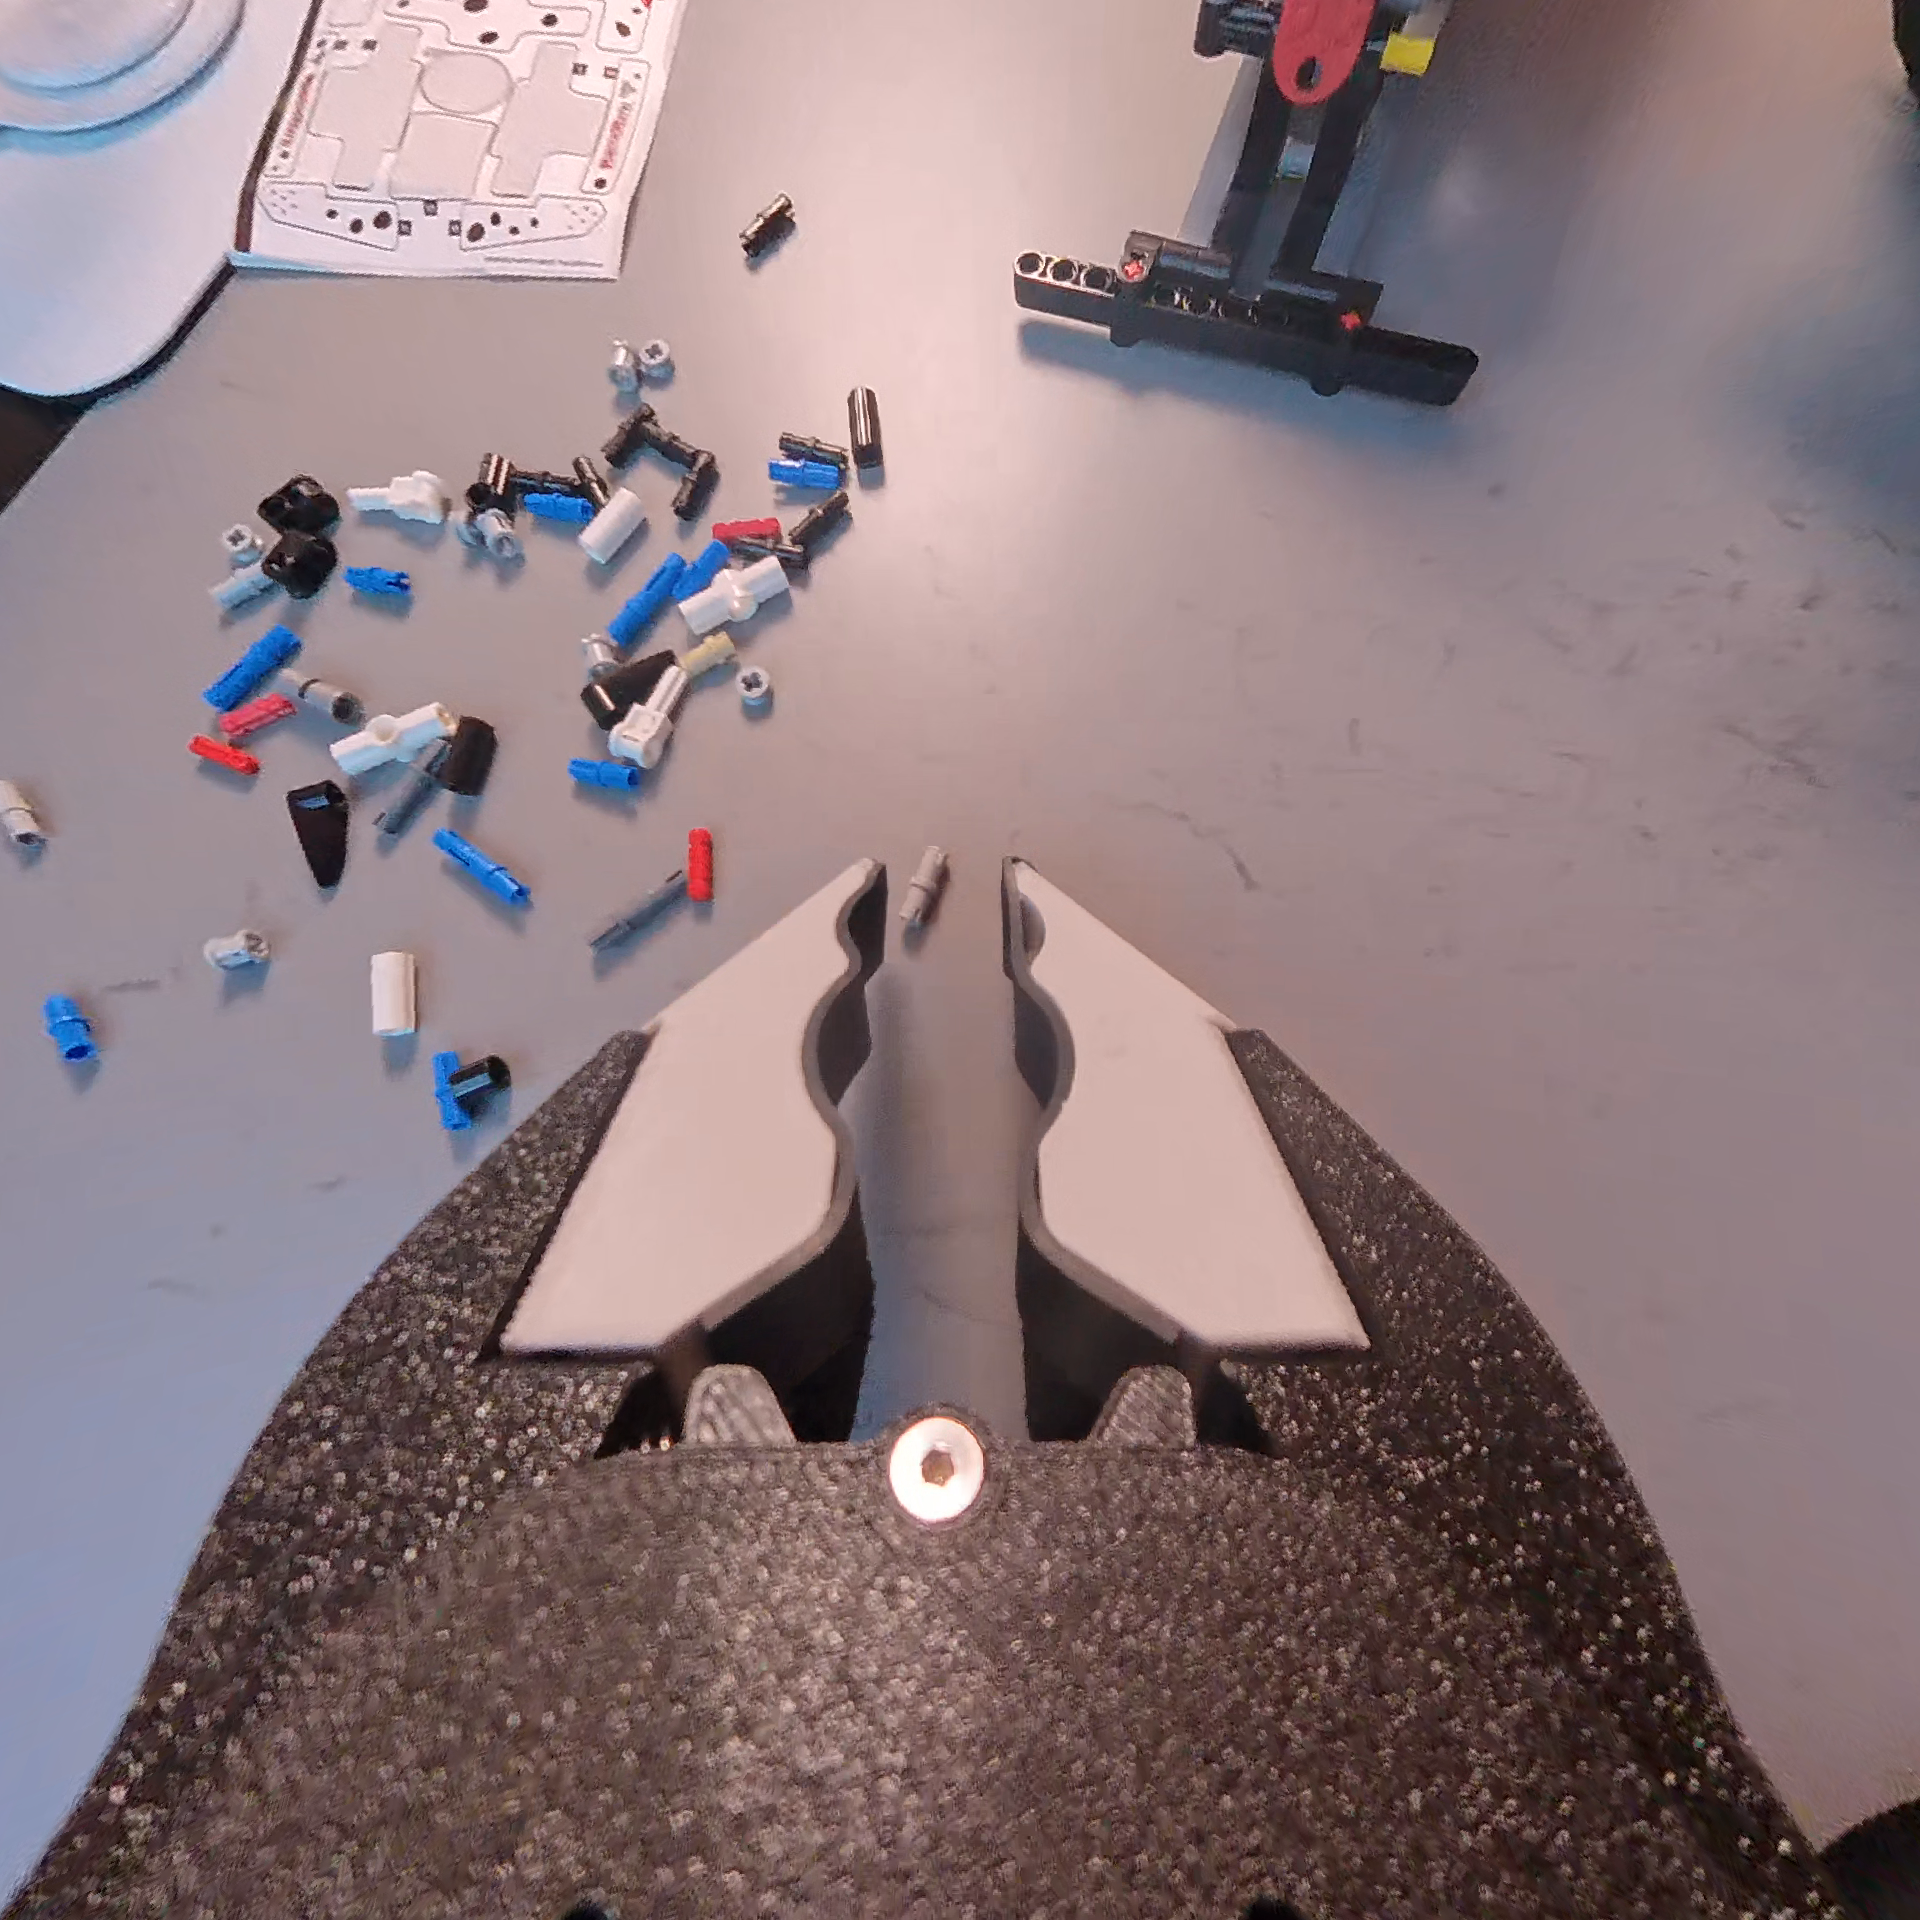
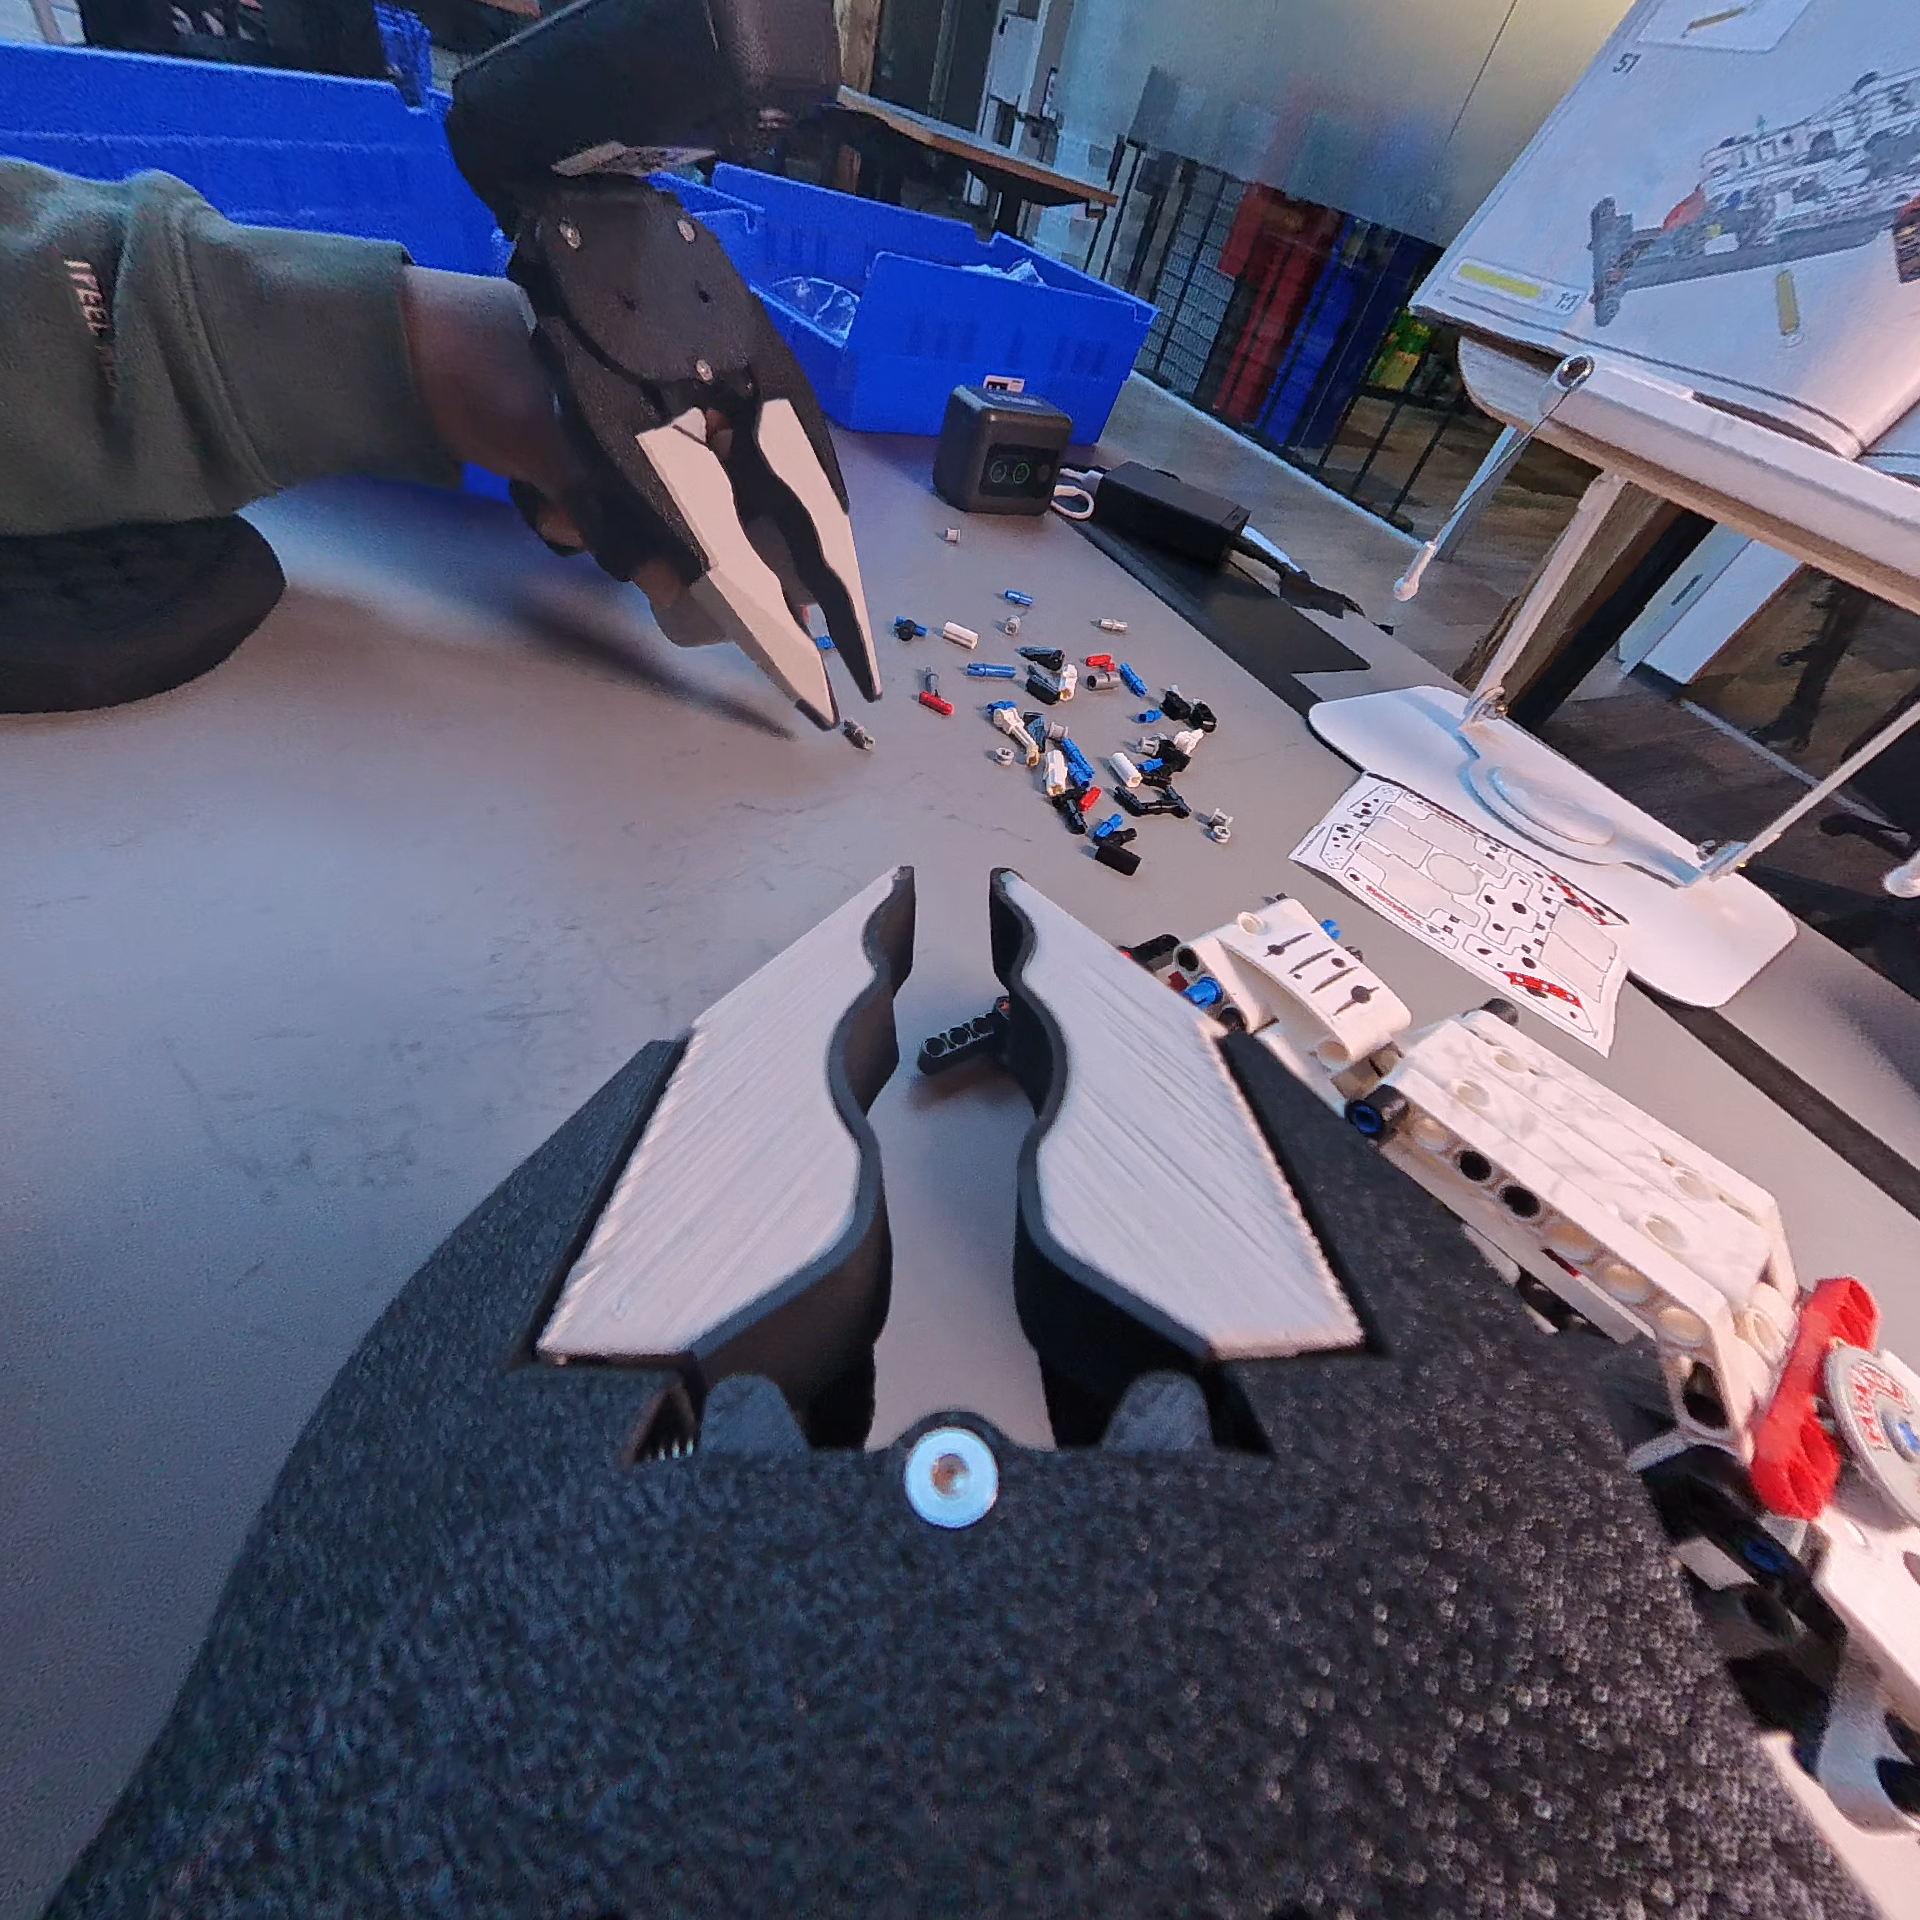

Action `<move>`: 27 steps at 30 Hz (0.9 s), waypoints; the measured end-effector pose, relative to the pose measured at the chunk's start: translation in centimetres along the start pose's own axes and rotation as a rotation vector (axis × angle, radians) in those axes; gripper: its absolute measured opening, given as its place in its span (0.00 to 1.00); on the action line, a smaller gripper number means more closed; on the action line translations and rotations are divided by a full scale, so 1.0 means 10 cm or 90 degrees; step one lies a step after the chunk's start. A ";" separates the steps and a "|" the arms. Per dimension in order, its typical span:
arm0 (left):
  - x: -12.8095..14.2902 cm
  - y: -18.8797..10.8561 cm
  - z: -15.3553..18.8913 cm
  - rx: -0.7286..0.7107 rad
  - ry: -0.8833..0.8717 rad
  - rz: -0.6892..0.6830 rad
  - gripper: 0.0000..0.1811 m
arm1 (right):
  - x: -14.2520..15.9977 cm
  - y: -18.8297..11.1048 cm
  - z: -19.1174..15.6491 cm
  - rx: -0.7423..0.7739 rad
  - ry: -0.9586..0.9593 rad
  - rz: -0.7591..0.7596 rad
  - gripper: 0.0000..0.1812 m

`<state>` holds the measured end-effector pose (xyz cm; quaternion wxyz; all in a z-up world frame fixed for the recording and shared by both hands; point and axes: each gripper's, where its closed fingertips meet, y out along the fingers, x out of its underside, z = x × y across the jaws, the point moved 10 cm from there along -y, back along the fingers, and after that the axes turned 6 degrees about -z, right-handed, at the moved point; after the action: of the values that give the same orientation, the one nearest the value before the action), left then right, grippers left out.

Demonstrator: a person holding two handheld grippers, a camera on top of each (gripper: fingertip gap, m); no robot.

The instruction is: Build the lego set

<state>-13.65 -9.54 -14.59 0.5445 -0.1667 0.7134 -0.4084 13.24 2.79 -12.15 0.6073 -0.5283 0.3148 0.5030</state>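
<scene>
Grey pin (image 1: 924, 879) is seen lying on the table (image 1: 1351, 831), just ahead of the left tool (image 1: 943, 873) and in line with the gap between its tips; the jaws are parted and nothing is held. In the right wrist view the same tool (image 2: 854, 709) is tilted down with its tips close to the table and the pin (image 2: 858, 735) just beside them, at 11 o'clock from the right tool (image 2: 952, 883).

Loose parts (image 1: 499, 644) in blue, black, white and red are scattered at 10 o'clock from the left tool. A sticker sheet (image 1: 457, 135) is seen at 11 o'clock beyond them, and a black frame (image 1: 1247, 312) with a red disc on it at 1 o'clock.

The right tool is also parted and empty. A short black beam (image 2: 961, 1042) lies between its fingers, partly hidden by the right one. A white model (image 2: 1558, 1195) with a red piece is set at 3 o'clock, close beside that tool. Blue bins (image 2: 935, 301) stand at 12 o'clock, far back, and an open booklet (image 2: 1714, 208) on a stand at 2 o'clock.
</scene>
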 end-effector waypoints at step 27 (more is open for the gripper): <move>0.07 0.07 -0.15 -0.104 -0.048 -0.003 0.09 | 0.00 -0.03 0.11 0.024 0.077 0.014 0.25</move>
<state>-15.15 -9.00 -15.43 0.5548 -0.2276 0.7227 -0.3435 13.34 3.89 -11.73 0.5917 -0.5426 0.3658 0.4709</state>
